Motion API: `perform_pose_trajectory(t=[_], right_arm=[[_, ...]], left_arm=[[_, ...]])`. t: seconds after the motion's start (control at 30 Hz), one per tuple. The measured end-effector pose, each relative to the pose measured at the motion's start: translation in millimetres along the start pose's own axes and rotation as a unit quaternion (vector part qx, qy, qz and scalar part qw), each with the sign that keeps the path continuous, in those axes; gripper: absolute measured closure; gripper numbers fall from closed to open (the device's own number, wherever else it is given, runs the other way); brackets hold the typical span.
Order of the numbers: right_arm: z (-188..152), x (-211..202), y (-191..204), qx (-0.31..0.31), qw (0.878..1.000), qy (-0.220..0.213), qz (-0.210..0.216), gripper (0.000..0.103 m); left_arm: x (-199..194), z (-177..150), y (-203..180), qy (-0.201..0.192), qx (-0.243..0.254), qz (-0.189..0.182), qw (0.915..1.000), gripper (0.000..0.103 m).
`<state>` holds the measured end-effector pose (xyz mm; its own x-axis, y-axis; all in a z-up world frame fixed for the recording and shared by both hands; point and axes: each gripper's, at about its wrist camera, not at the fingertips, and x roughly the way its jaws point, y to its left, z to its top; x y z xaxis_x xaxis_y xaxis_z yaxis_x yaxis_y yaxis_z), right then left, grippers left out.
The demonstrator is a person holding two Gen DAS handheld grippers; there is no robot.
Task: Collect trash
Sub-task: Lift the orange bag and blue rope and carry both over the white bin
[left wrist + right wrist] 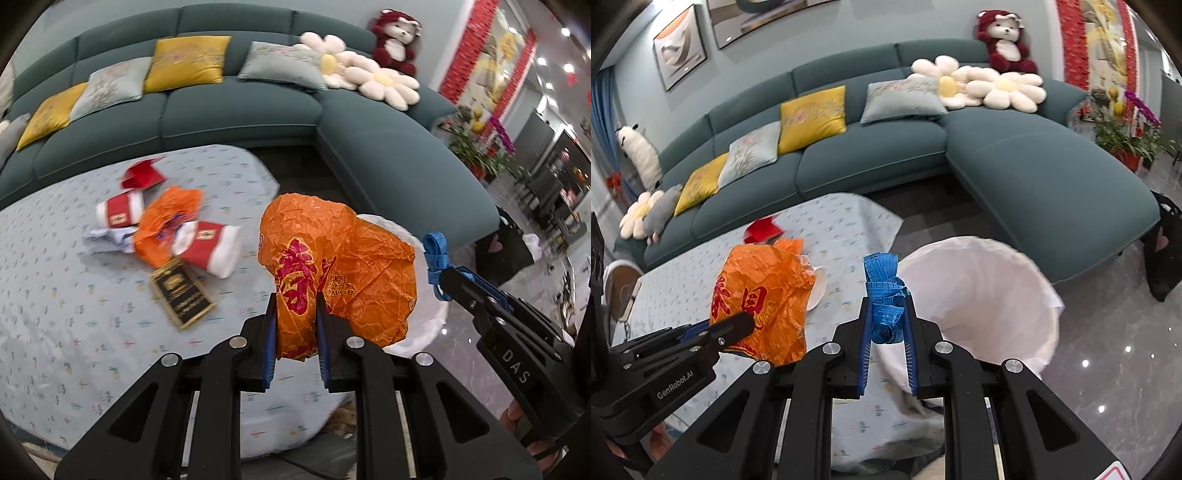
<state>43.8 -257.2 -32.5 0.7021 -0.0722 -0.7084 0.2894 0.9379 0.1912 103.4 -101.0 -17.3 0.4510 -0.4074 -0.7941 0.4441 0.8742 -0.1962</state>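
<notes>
Orange wrapper (332,258) clenched in left tongs (295,306), blue tape (886,295) in right tongs (888,306), white bin (990,295) open only in right view

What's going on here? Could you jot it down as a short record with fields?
Place: living room, sofa behind a clothed table
Left gripper: shut on an orange bag
Right gripper: shut on a blue tape
Bin: white-lined, open, beside the table
Left on table: second orange bag, red-and-white packs, dark box

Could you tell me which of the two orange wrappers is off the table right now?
The larger orange wrapper, clamped in the left tongs. The smaller orange wrapper lies on the table among red-and-white packets.
</notes>
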Motion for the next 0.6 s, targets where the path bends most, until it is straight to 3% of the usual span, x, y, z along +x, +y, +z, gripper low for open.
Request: perform_pose_trajectory(t=[0.27, 0.6], right_arm=[[1.3, -0.6, -40.4, 0.031, 0.999, -0.005, -0.026, 0.088], [-0.3, 13.1, -81.6, 0.064, 0.997, 0.004, -0.044, 0.088]], left_arm=[[23.1, 7.5, -42.2, 0.019, 0.030, -0.027, 0.9990, 0.085], [57.4, 10.3, -66.7, 0.049, 0.041, -0.041, 0.9971, 0.085]])
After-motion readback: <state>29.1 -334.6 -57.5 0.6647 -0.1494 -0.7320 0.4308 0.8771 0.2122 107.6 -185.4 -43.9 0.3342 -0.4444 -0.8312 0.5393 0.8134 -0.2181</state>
